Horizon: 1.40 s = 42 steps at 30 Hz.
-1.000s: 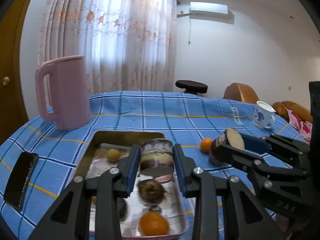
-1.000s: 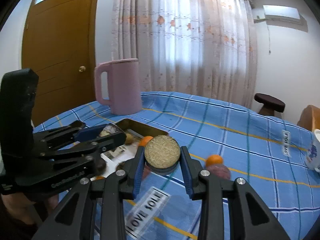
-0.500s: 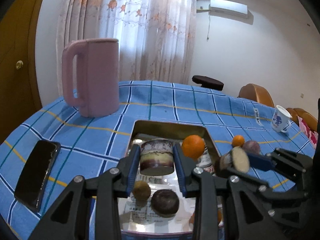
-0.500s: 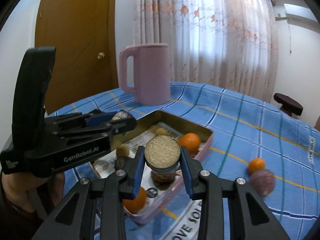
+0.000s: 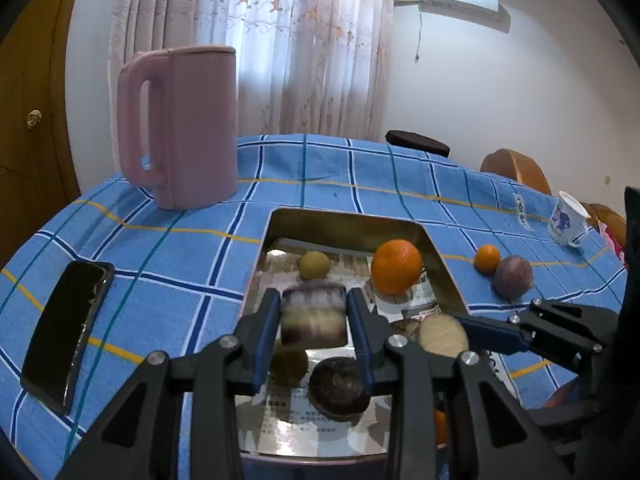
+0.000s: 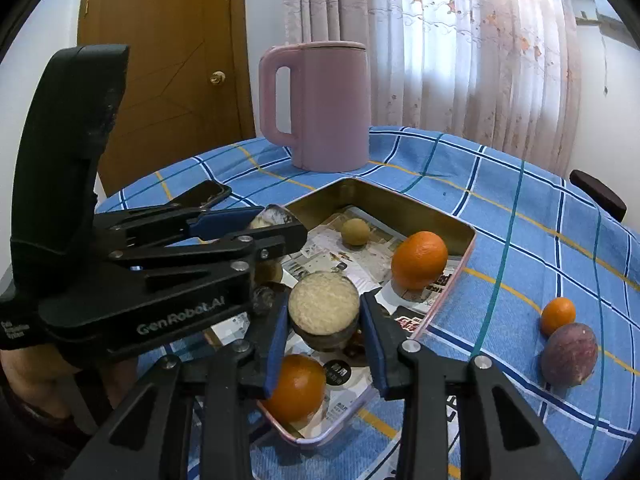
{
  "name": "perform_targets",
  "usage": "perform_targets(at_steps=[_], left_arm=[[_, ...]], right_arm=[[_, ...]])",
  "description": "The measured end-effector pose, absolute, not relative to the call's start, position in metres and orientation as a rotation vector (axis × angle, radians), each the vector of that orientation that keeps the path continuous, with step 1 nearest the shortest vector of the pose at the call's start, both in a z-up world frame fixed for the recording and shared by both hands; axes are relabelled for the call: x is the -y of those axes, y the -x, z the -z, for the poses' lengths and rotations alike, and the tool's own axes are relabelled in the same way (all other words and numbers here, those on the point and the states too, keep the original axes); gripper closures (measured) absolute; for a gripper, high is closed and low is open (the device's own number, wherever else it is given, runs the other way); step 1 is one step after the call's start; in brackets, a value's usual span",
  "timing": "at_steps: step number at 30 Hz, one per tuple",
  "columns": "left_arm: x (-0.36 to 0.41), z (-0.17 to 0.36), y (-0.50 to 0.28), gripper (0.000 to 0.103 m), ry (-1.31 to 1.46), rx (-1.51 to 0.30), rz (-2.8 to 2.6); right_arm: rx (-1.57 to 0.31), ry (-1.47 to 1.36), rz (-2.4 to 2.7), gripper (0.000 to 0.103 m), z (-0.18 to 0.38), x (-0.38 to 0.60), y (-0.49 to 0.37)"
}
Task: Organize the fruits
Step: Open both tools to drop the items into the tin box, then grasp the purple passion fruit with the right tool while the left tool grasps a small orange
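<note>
My left gripper [image 5: 313,322] is shut on a purple and cream cut fruit piece [image 5: 313,316], held over the metal tray [image 5: 344,222]. My right gripper [image 6: 324,326] is shut on another cut fruit piece [image 6: 324,304], cream face toward the camera, over the tray's near end [image 6: 466,240]. It also shows in the left wrist view [image 5: 442,334]. In the tray lie an orange [image 5: 396,266], a small yellow-green fruit [image 5: 315,265], a dark round fruit [image 5: 339,386] and a second orange [image 6: 296,388]. A small orange [image 6: 558,316] and a purple fruit [image 6: 572,354] lie on the cloth right of the tray.
A pink jug [image 5: 180,128] stands behind the tray on the blue checked tablecloth [image 5: 160,252]. A black phone [image 5: 66,334] lies at the left. A white cup [image 5: 568,226] lies at the far right edge. A wooden door [image 6: 168,60] is behind the table.
Both grippers have moved in over the tray with their fruit pieces still held. The right gripper has come closer to the left one and lower toward the tray.
</note>
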<state>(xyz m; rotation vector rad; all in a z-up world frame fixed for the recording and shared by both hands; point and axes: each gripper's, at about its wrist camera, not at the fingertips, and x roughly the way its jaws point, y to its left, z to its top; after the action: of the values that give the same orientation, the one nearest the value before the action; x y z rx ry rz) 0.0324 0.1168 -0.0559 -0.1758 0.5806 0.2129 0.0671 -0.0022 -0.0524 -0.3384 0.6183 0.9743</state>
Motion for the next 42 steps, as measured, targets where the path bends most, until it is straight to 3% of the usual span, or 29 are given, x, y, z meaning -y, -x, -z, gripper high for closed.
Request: perform_targets(at_steps=[2, 5, 11, 14, 28, 29, 31, 42], left_arm=[[-0.115, 0.054, -0.031, 0.051, 0.174, -0.573, -0.206], [-0.110, 0.048, -0.025, 0.033, 0.159, -0.545, -0.219], [-0.107, 0.037, -0.018, 0.021, 0.180, -0.498, -0.202], [-0.100, 0.034, -0.019, 0.015, 0.179, -0.489, -0.193], [-0.042, 0.026, -0.045, 0.010, 0.096, -0.513, -0.102], [-0.038, 0.025, -0.047, 0.010, 0.090, -0.514, -0.095], [-0.029, 0.022, -0.051, 0.010, 0.077, -0.514, -0.082], [0.025, 0.033, -0.105, 0.010, 0.046, -0.616, 0.007]], right_arm=[[-0.605, 0.340, -0.977, 0.051, 0.051, 0.005, -0.065], [-0.591, 0.329, -0.964, 0.048, 0.046, 0.014, -0.065], [-0.557, 0.300, -0.863, 0.047, 0.034, 0.054, -0.078], [-0.545, 0.306, -0.713, 0.034, 0.029, 0.084, -0.097], [-0.737, 0.243, -0.540, 0.033, 0.055, 0.110, -0.170], [-0.756, 0.245, -0.545, 0.035, 0.058, 0.109, -0.174], [-0.785, 0.230, -0.549, 0.049, 0.062, 0.112, -0.179], [-0.723, 0.179, -0.402, 0.049, 0.053, 0.172, -0.194]])
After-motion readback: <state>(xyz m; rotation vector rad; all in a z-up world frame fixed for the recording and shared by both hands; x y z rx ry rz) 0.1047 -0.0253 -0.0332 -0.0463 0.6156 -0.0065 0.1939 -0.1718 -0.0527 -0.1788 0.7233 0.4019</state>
